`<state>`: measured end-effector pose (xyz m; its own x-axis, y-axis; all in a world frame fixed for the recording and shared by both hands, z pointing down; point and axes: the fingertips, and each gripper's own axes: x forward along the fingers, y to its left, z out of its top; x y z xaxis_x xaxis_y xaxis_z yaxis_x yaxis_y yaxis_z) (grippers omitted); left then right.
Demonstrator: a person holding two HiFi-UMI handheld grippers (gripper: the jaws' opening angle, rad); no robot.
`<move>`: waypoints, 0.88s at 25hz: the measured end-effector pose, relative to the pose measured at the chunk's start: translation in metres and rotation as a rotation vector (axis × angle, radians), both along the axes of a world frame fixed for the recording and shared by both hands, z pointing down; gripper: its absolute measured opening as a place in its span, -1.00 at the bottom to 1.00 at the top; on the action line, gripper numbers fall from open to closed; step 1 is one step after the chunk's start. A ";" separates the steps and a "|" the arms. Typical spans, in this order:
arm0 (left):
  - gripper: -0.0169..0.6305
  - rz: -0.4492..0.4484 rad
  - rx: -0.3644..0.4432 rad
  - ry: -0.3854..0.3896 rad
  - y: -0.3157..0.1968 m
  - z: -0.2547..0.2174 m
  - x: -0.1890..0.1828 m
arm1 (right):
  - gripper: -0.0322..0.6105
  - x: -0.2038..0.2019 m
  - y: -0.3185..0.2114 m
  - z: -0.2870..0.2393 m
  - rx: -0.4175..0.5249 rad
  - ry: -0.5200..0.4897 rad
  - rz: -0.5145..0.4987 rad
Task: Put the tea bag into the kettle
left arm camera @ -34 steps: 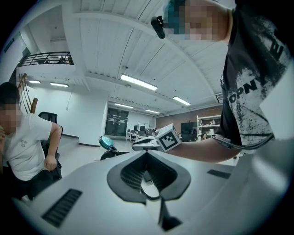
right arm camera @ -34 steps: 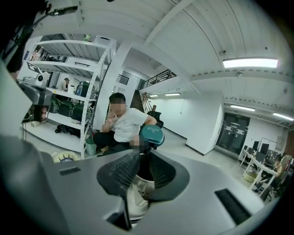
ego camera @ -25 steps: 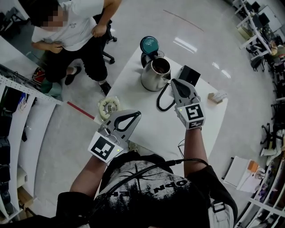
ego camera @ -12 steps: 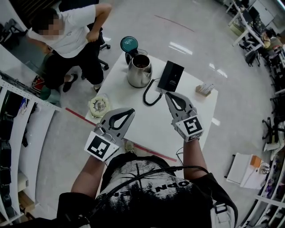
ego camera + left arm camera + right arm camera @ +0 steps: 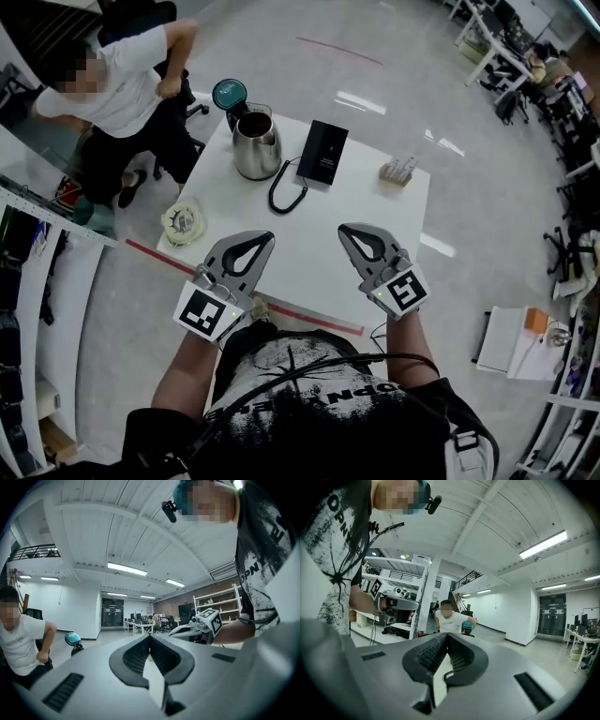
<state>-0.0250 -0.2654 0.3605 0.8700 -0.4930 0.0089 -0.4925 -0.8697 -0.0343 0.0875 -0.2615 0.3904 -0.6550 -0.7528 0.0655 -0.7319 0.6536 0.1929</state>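
The steel kettle [image 5: 255, 147] stands at the far left of the white table [image 5: 347, 211], its teal lid [image 5: 228, 94] hinged open. A small pale holder [image 5: 398, 170], perhaps with tea bags, sits at the far right; its contents are too small to tell. My left gripper [image 5: 265, 235] hovers at the table's near edge, shut and empty. My right gripper [image 5: 345, 228] is beside it, also shut with nothing between its jaws. In the left gripper view the left gripper's [image 5: 149, 637] tips meet. In the right gripper view the right gripper's [image 5: 447, 635] tips also meet.
A black box [image 5: 323, 152] with a black cord [image 5: 284, 190] lies beside the kettle. A seated person [image 5: 103, 84] is past the table's left corner. A pale round object [image 5: 183, 223] lies on the floor at left, near a red floor line [image 5: 150, 251]. Shelving [image 5: 37, 272] runs along the left.
Both grippers have drawn back from the kettle toward the table's near edge, the right one farther. The table and kettle now sit farther up and left in the head view.
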 end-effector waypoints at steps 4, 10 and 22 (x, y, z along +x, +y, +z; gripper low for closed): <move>-0.91 0.003 0.011 -0.016 0.014 0.004 0.007 | -0.87 0.014 0.019 0.006 -0.038 -0.043 0.030; -0.91 0.002 0.024 -0.012 0.028 0.004 0.011 | -0.87 0.022 0.035 0.003 -0.021 -0.049 0.036; -0.91 -0.005 0.025 -0.029 0.041 -0.001 0.011 | -0.87 0.018 0.052 0.002 -0.006 -0.040 0.028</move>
<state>-0.0143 -0.2241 0.3595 0.8670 -0.4978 0.0221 -0.4954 -0.8659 -0.0700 0.1056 -0.2096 0.3928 -0.6357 -0.7707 0.0443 -0.7570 0.6336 0.1596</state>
